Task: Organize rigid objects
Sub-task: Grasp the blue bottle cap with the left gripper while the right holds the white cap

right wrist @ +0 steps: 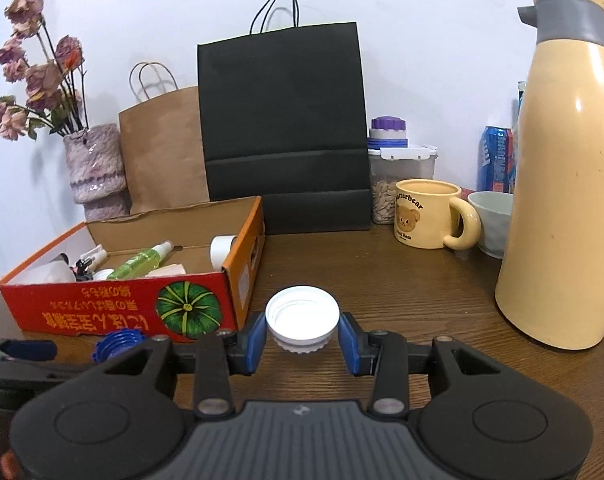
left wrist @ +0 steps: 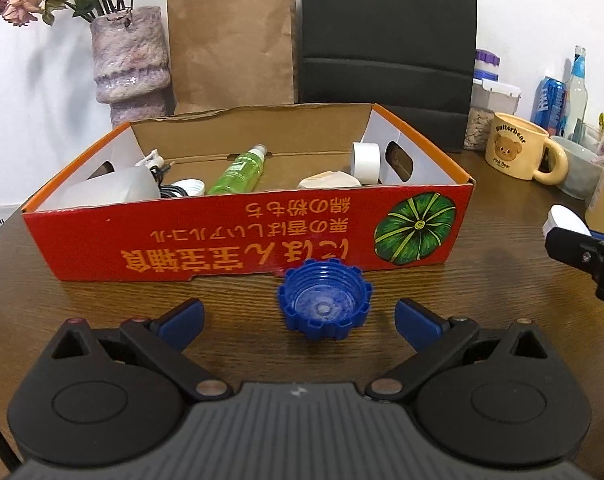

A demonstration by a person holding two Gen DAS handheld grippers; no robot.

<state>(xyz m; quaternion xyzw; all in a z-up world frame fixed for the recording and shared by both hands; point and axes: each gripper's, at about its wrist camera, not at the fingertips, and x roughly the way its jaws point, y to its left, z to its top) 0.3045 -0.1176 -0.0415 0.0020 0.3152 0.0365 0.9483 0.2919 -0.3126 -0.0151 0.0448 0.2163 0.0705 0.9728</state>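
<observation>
The table (right wrist: 382, 280) carries a red box (left wrist: 221, 236) with its print upside down, open at the top. In the box lie a green spray bottle (left wrist: 239, 174), its long axis running from the near wall to the far wall with the nozzle at the far end, a white tape roll (left wrist: 366, 162) standing on edge at the right wall, a white cap, a pale lump and some white items at the left.

The right gripper (right wrist: 302, 334) is clamped on a white cap (right wrist: 302, 314), hollow side up, above the table right of the box.

The left gripper (left wrist: 299, 318) stands wide apart, empty. Between its fingers a blue cap (left wrist: 324, 300) lies on the table, ribbed, hollow side up, just in front of the box.
</observation>
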